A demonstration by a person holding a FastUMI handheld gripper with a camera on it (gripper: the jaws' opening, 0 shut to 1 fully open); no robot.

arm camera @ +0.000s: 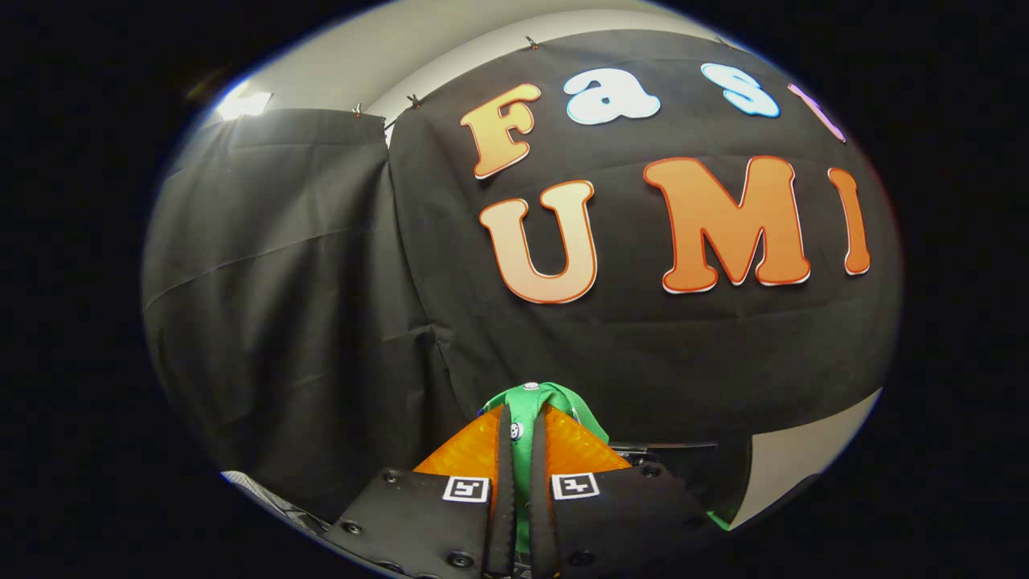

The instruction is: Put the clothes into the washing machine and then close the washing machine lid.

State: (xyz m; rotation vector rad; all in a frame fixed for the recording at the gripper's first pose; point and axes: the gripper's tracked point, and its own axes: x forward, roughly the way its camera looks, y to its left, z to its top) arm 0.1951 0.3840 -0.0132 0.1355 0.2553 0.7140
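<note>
Gripper pinching a green garment in front of the booth wall.

The gripper [521, 434] has its 2 fingers pressed together on a green garment [530, 402], which bunches up at 12 o'clock of the fingertips and spills toward 3 o'clock; the black cloth wall [321, 322] hangs beyond, a pale wall [796, 458] at 3 o'clock.

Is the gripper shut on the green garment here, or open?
Shut on it. The gripper has its two fingers nearly together with the green garment pinched between them, bunching out past the tips, lifted against the booth's cloth wall.
</note>
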